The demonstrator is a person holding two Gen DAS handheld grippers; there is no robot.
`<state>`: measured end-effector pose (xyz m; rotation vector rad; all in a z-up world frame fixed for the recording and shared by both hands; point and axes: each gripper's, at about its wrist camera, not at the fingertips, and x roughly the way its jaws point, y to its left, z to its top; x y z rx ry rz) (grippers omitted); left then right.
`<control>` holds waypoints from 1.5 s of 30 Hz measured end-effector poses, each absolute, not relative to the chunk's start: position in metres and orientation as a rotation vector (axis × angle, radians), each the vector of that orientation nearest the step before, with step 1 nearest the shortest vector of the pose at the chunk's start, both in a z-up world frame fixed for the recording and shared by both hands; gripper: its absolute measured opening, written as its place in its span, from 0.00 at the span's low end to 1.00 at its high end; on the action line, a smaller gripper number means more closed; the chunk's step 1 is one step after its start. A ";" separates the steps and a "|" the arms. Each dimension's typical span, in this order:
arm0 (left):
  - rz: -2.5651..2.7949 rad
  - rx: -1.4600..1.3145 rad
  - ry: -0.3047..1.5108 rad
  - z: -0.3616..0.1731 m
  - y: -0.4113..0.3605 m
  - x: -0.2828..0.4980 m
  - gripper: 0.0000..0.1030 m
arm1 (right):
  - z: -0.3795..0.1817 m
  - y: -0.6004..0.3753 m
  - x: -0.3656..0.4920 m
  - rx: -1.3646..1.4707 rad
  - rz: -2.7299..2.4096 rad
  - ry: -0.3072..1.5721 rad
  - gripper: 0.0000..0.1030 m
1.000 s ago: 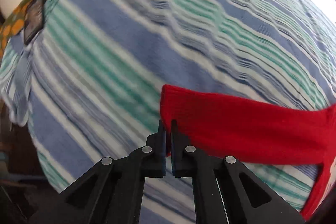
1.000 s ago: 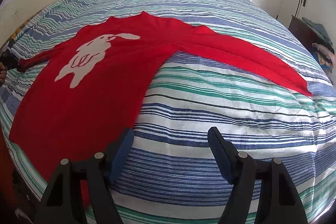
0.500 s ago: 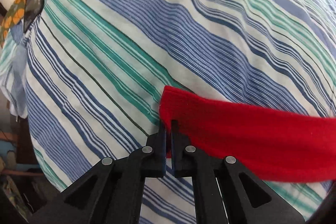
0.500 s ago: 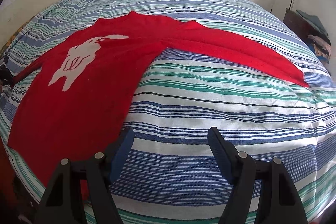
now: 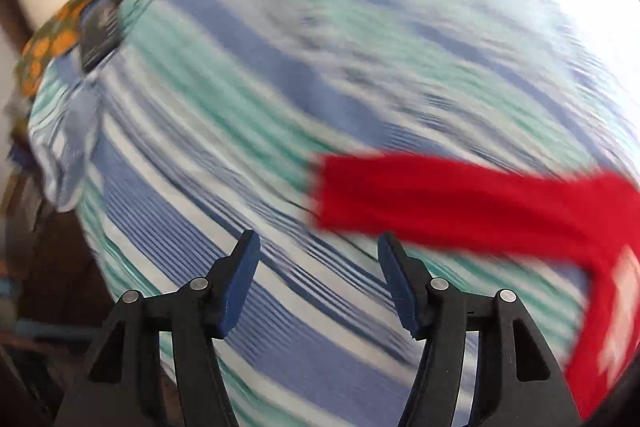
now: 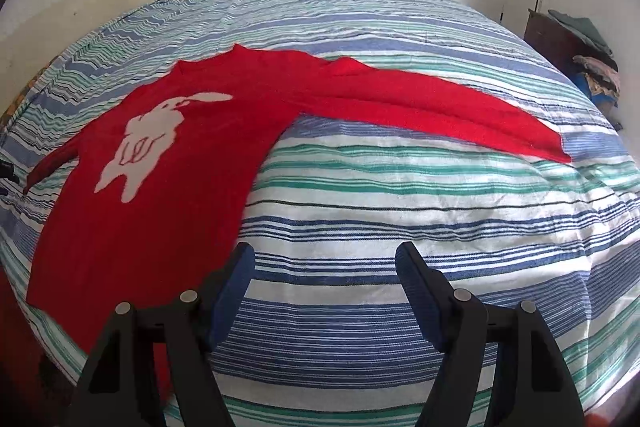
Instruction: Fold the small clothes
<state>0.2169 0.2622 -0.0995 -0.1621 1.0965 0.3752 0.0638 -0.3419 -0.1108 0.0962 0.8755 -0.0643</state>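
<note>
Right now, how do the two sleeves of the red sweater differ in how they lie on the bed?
The far sleeve stretches long and flat toward the right of the striped bedspread; the near sleeve shows only as a thin strip at the left edge. The near sleeve's cuff lies just ahead of the open left claw; no claw is near the far sleeve. Both are red and ungripped.

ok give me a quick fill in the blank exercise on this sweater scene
1. The sweater is ____ in colour.
2. The figure on its front is a white ____.
3. The left hand-held gripper is ____, holding nothing.
4. The sweater lies on a ____ bedspread.

Missing words: red; rabbit; open; striped
</note>
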 end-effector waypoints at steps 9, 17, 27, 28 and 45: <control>-0.280 0.023 1.201 -0.140 0.031 0.142 0.55 | -0.103 -0.255 0.066 0.023 0.272 0.989 0.70; -0.276 0.204 1.296 -0.181 0.006 0.104 0.39 | -0.164 -0.243 0.035 0.003 0.276 1.204 0.70; -0.264 0.267 1.298 -0.181 -0.007 0.090 0.38 | -0.170 -0.243 0.031 0.001 0.240 1.237 0.71; -0.263 0.264 1.298 -0.177 -0.005 0.083 0.38 | -0.170 -0.242 0.031 -0.003 0.238 1.234 0.71; -0.235 0.127 1.187 -0.136 0.040 0.050 0.54 | -0.152 -0.248 0.012 0.035 0.195 1.146 0.73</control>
